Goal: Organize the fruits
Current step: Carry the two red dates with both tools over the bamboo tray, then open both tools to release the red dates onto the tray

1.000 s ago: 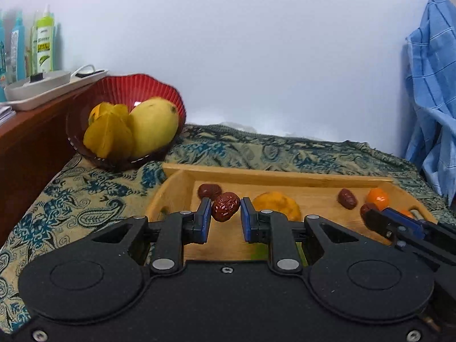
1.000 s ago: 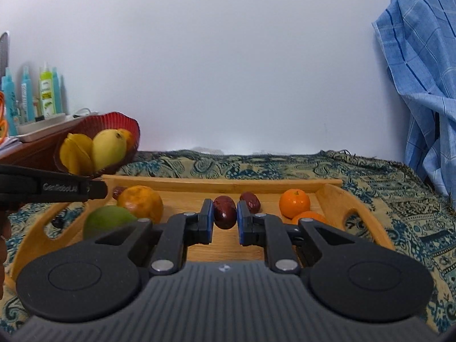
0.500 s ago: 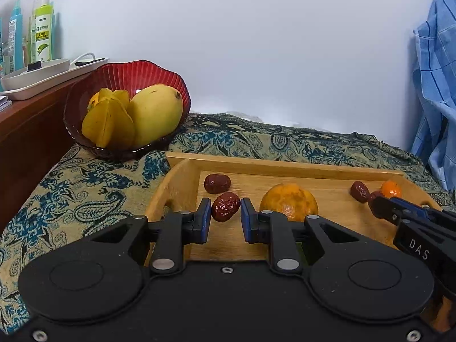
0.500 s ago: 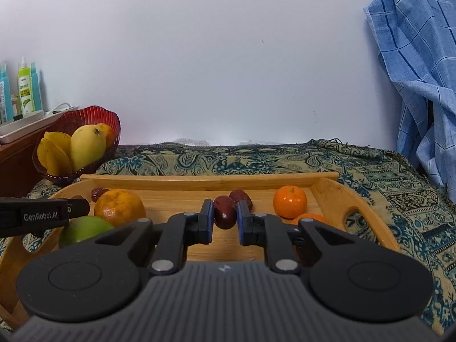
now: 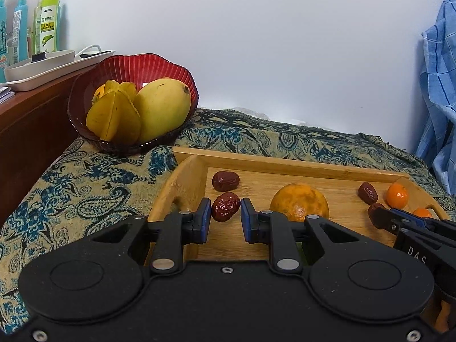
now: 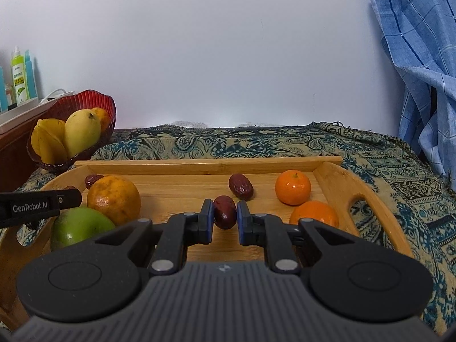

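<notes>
Left tongs (image 5: 225, 220) grip a wrinkled dark-red date (image 5: 225, 207); right tongs (image 6: 224, 222) grip a smoother dark-red date (image 6: 225, 211). Both are lifted over the bamboo tray (image 6: 199, 167). Likely next: carry them to the red ribbed glass bowl (image 5: 134, 68)

red bowl (image 5: 134, 67), teal paisley cloth (image 5: 85, 188), orange tangerine (image 6: 292, 187)

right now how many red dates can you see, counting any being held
4. One in the left hand-held gripper, one in the right hand-held gripper, one loose in the wooden tray's far left corner, one loose mid-tray. More may hide behind the fruit.
</notes>
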### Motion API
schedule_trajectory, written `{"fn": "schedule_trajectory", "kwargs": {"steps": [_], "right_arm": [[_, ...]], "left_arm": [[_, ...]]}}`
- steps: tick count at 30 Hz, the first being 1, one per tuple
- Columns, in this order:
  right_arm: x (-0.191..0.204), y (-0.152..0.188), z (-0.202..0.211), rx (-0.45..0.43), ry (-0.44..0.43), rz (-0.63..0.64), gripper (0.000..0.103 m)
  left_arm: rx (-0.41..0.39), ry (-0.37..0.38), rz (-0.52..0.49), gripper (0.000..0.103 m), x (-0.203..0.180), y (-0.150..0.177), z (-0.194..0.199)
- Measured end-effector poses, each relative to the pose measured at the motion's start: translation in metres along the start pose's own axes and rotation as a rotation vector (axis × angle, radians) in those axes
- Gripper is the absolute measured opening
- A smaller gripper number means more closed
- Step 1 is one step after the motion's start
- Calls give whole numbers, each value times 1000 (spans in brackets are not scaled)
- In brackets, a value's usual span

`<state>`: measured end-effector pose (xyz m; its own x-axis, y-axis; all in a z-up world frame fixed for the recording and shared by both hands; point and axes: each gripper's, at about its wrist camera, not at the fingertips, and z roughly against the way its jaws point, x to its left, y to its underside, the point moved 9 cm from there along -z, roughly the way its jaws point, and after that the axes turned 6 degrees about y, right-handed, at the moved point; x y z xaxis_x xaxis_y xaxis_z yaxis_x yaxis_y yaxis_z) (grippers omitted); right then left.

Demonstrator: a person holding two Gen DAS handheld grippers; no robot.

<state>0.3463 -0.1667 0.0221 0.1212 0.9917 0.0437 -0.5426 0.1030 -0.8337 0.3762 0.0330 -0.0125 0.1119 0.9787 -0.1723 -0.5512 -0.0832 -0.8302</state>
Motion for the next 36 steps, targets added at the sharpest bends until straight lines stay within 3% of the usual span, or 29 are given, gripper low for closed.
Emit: {"fn": "schedule_trajectory", "kwargs": {"steps": [18,36], "right_arm": [[2,1,-2,13,-6,13,20],[-3,-5,12,-41,-27,-19,24]], "left_arm": [[11,-3,25,22,4,1,-1],[-7,14,-2,39,-7,1,9]]}}
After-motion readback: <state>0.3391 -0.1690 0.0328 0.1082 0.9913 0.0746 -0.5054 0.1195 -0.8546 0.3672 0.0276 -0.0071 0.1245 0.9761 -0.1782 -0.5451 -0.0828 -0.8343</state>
